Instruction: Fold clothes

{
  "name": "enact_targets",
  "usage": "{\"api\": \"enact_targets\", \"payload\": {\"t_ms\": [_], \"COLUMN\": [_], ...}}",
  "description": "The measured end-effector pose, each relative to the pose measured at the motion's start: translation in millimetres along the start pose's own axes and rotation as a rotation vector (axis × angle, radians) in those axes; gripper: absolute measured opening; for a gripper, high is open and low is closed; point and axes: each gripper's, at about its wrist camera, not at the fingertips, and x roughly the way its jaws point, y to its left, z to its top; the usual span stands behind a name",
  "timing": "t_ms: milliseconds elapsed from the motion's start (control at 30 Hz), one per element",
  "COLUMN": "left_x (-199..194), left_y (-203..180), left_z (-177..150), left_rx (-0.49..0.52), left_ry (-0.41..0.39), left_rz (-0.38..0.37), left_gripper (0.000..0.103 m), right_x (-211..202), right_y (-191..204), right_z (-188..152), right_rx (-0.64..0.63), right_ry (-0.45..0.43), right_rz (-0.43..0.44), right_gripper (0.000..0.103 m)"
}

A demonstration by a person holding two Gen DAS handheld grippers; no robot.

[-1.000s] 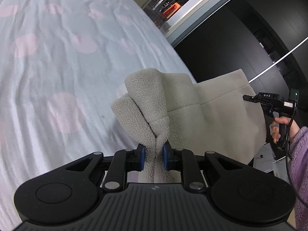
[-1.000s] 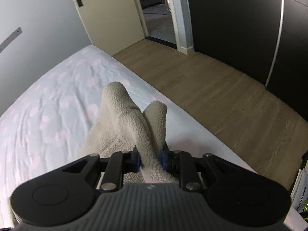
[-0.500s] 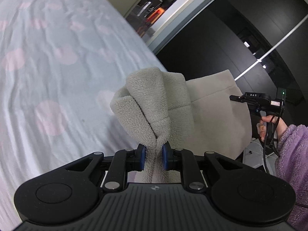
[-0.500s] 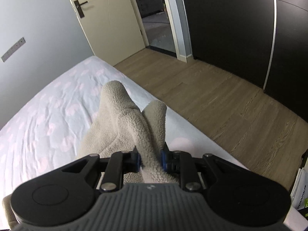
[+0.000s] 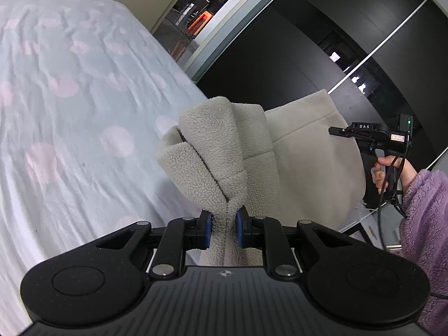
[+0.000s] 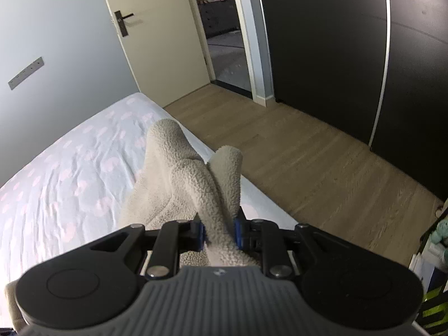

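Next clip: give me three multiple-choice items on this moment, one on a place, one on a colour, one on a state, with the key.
1. Where is the fleece garment?
A. flat on the floor
B. held up over the bed
C. hung on the door

2. What colour are the sheet's spots?
A. pink
B. green
C. black

3. How is the left gripper?
A. wide open
B. shut on nothing
C. shut on the garment

Key: 1 B, the cloth hangs from both grippers above the sheet. 2 A, pale pink spots on light blue. 3 C, its blue pads pinch the fleece; the right gripper does likewise.

Home bedroom: bed, door.
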Motion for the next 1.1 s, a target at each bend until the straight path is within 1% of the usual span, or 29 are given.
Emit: {"api": "enact_targets", "payload": {"t_ms": [167,367,467,533,633,700,733,767,800,867,933,1067,1100], "left_x": [7,23,28,31,36,39,39,37,36,30,26,8,3], "left_y": [17,52,62,66,72,75,76,75,74,73,70,56,52], "left_z": [-3,2,5,5,4,4,4,4,5,5,6,8,9], "left_rx": [-0.026,-0.079,-0.064,-0.045,-0.033,-0.033,-0.037,-0.041,-0.045,-0.055,-0.048,0.015,0.038], "left_ry": [0.033,0.082,0.111,0.128,0.154,0.172,0.176,0.176,0.177,0.180,0.185,0.174,0.163], "left_rz": [0.043,0.104,0.133,0.148,0.165,0.172,0.170,0.167,0.162,0.160,0.182,0.212,0.223], "left_gripper": [0.015,0.015,0.015,0.015,0.015,0.016,0.017,0.017,0.019,0.021,0.022,0.022,0.022], "right_x": [39,98,126,139,155,162,163,163,161,152,136,95,84], "right_y": [4,11,11,6,-1,-4,-6,-9,-10,-13,-16,-25,-28], "right_z": [-8,-10,-11,-14,-20,-24,-26,-27,-27,-27,-27,-36,-40], "right_rx": [0.003,-0.030,-0.053,-0.047,-0.031,-0.021,-0.011,0.003,0.016,0.027,0.028,0.013,0.011], "right_ry": [0.051,0.109,0.143,0.162,0.183,0.188,0.184,0.181,0.176,0.160,0.145,0.100,0.096], "right_rz": [-0.005,-0.050,-0.093,-0.117,-0.157,-0.191,-0.207,-0.221,-0.232,-0.231,-0.212,-0.165,-0.152], "right_gripper": [0.022,0.022,0.023,0.025,0.031,0.042,0.046,0.052,0.057,0.057,0.057,0.056,0.053]}}
